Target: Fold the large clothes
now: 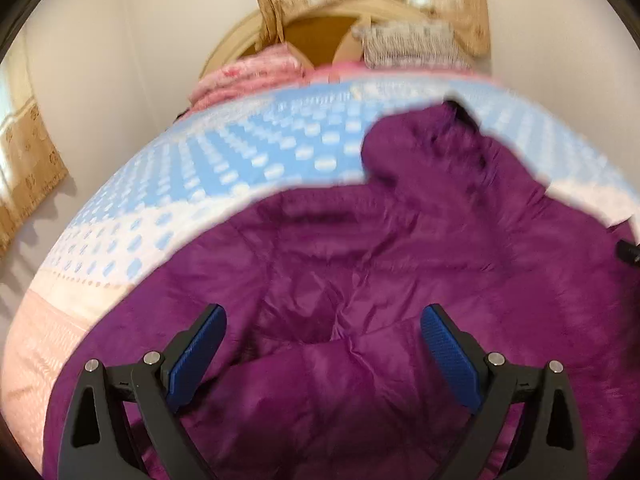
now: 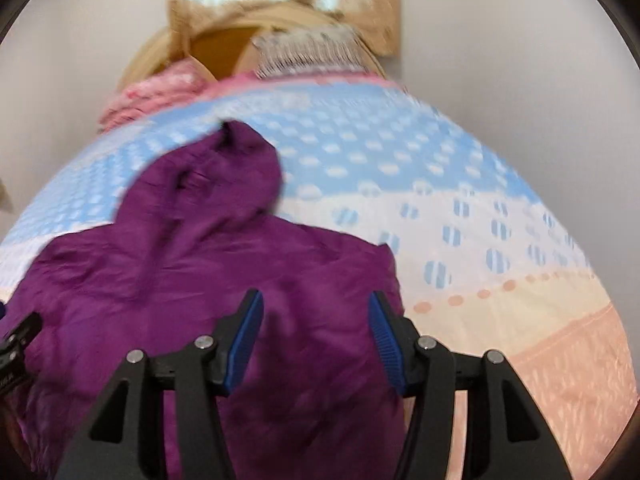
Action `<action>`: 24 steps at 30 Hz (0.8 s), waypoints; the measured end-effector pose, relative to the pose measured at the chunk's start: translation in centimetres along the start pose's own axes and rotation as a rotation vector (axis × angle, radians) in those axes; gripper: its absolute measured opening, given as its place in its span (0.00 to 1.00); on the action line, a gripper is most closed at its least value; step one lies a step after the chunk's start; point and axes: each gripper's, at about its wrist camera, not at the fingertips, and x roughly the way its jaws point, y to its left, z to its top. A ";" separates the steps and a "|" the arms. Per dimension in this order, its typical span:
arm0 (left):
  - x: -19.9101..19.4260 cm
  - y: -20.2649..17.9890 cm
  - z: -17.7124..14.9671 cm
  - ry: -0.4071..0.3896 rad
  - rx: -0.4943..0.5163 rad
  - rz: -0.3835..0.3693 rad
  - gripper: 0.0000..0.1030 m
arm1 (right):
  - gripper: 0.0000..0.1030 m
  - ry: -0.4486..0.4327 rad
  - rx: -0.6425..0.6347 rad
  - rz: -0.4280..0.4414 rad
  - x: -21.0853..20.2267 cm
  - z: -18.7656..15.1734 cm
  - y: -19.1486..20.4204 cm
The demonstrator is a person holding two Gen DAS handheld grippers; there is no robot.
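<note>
The left hand-held gripper [image 1: 323,340] has its two blue pads spread wide apart. Nothing is pinched between them. It hangs over the near part of a big purple jacket [image 1: 360,280] and tilts down toward it. The puffy cloth under the pads is bunched up in soft wrinkles.

The right hand-held gripper [image 2: 316,336] is spread too, though not as wide, and it holds nothing. It sits above the right edge of the purple jacket, with one pad over the cloth and the other close to where the cloth ends. I think the two grippers are open like this so each one can grab a side of the jacket.

The jacket lies flat on a bed [image 2: 520,240], spread out so it is easy to fold. Its hood [image 2: 224,168] points away, toward the far end of the bed. In the left view the hood [image 1: 408,148] sits up and to the right. No fold looks done yet.

The bed has a cover with blue and white spots, then a peach part near the front. At the far end lie a pink blanket [image 1: 248,76] and a grey patterned pillow [image 2: 308,56], against a wooden headboard [image 1: 316,36]. Behind that is a bright window with tan curtains [image 1: 472,8]. Both pictures are a bit blurry.
</note>
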 end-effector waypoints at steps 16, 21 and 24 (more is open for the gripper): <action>2.2 -0.5 -1.6 0.036 -0.006 0.010 0.97 | 0.61 0.041 -0.022 -0.027 3.6 -1.9 -0.8; 2.3 -0.5 -1.5 0.034 -0.003 0.016 0.97 | 0.61 0.038 -0.029 -0.036 3.7 -2.0 -0.7; 2.3 -0.6 -1.5 0.033 0.000 0.021 0.97 | 0.61 0.036 -0.027 -0.034 3.8 -2.1 -0.8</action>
